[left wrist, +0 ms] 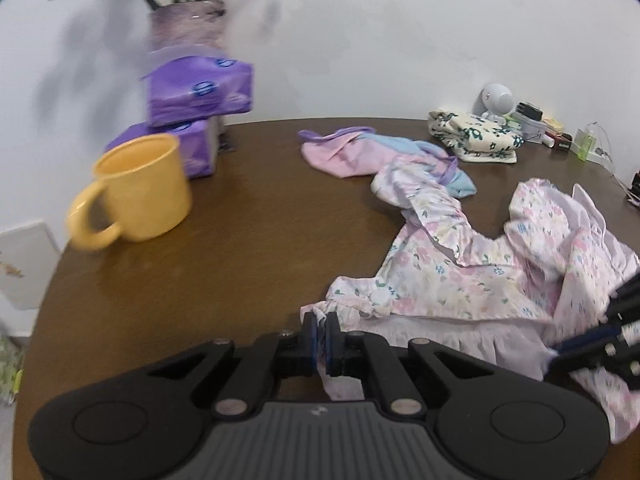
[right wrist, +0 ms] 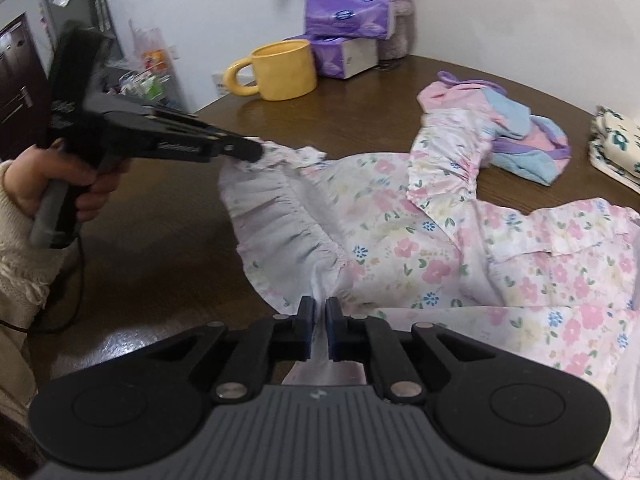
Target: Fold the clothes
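The flowery dress (right wrist: pixel 420 236) lies crumpled on my brown table (left wrist: pixel 240 240). My left claw (left wrist: pixel 320 326) pinches its frilly edge tight. Only the left view shows the folded flowery cloth (left wrist: pixel 476 136) whole. My right claw (right wrist: pixel 319 320) squeezes the dress's frill too. Only the right view shows my hand (right wrist: pixel 60 184) holding the left claw.

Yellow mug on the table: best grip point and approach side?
Take the yellow mug by its loop handle, coming from the table-edge side. It stands upright with the handle pointing outward, away from the purple tissue packs crowding its other side. The body looks too wide for the tool.
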Available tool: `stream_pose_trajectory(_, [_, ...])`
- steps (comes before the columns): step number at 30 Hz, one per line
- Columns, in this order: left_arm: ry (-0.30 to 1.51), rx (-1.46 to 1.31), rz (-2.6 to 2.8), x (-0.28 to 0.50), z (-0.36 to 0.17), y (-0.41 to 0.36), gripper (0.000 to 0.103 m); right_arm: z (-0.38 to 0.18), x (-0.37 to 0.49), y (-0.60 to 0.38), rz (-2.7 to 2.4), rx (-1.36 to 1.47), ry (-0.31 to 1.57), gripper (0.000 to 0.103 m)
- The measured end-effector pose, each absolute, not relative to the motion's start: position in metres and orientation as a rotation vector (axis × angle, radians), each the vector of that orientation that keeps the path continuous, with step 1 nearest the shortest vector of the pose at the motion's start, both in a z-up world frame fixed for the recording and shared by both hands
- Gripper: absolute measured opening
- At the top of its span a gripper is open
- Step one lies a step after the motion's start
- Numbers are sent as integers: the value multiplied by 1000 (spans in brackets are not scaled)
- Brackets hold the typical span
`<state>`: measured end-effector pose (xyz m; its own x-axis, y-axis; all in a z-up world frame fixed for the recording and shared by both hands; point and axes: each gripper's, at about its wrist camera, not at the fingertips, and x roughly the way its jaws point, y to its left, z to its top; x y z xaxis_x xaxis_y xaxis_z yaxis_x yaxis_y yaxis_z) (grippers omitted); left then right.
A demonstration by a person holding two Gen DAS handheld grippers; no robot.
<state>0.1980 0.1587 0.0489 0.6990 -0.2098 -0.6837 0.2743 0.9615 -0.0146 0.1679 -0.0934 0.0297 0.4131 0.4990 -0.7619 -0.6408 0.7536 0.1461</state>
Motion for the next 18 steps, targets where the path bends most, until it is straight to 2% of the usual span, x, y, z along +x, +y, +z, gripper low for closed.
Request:
stream_pose_trajectory(14, [792, 114, -151, 155, 38, 179, 2, 17, 154, -64, 846, -242, 885, 7])
stream_pose_trajectory(17, [807, 116, -145, 158, 36, 177, 3, 17, 154, -65, 850, -235, 887, 11])
stream_pose_trajectory(18, [812, 117, -144, 159, 36, 177, 3, 18, 154, -66, 849, -230, 891, 21])
